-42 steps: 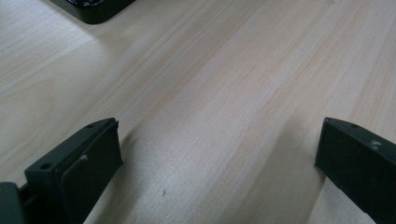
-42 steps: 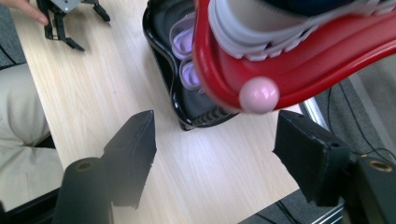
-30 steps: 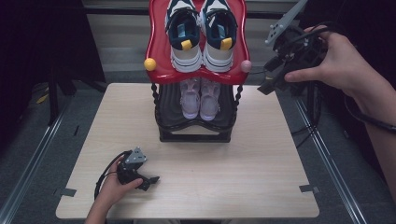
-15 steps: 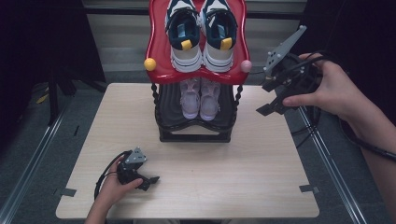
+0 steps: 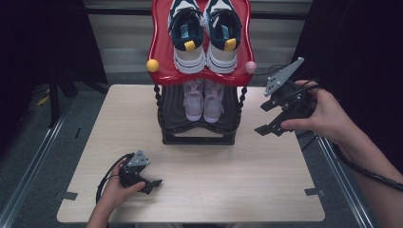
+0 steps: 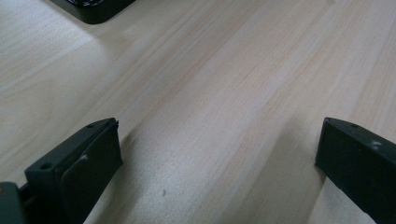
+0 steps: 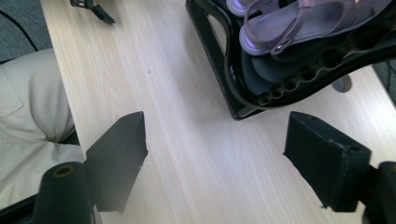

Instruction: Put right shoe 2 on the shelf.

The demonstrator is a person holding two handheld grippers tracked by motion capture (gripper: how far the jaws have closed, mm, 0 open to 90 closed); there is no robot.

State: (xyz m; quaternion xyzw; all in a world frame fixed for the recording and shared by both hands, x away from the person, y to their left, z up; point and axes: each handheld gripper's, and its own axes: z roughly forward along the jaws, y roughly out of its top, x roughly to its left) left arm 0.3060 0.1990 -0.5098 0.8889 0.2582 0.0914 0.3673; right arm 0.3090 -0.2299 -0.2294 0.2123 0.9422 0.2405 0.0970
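The right gripper [image 5: 268, 117] hangs in the air just right of the shoe rack [image 5: 198, 135], its jaws wide and just now opening further, nothing between them; the pale pink sandals [image 5: 204, 99] sit side by side on the rack's black lower shelf (sneakers [image 5: 205, 29] rest on the red top tray [image 5: 160, 57]); the left gripper [image 5: 151, 184] lies on the table [image 5: 237, 175] near its front left edge, jaws spread wide over bare wood, holding nothing.

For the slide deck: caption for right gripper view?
Open right hand-held gripper above light wooden table, beside black shoe rack holding lilac sandals.
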